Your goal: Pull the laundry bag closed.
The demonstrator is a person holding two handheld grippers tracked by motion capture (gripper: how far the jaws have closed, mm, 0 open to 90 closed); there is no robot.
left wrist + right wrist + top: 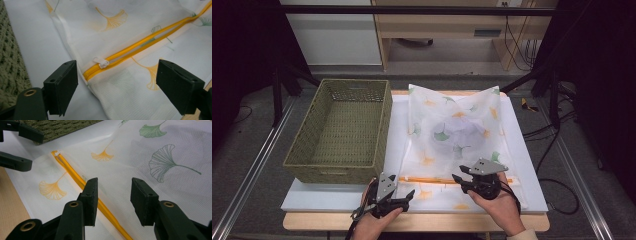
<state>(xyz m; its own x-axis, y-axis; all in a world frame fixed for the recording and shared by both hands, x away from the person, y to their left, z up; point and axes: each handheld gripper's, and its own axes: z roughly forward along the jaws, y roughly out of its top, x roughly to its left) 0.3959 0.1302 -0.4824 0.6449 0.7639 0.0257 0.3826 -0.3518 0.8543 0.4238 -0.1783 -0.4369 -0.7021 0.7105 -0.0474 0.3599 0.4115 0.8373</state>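
The mesh laundry bag (454,135) lies flat on the white table (337,197), centre-right in the high view, its yellow zipper (140,45) open and the white pull (101,62) at the left end. Zipping looks unstarted. The left claw (116,85) gapes wide, empty, around the pull; the right claw (113,200), half-open and empty, straddles the zipper.
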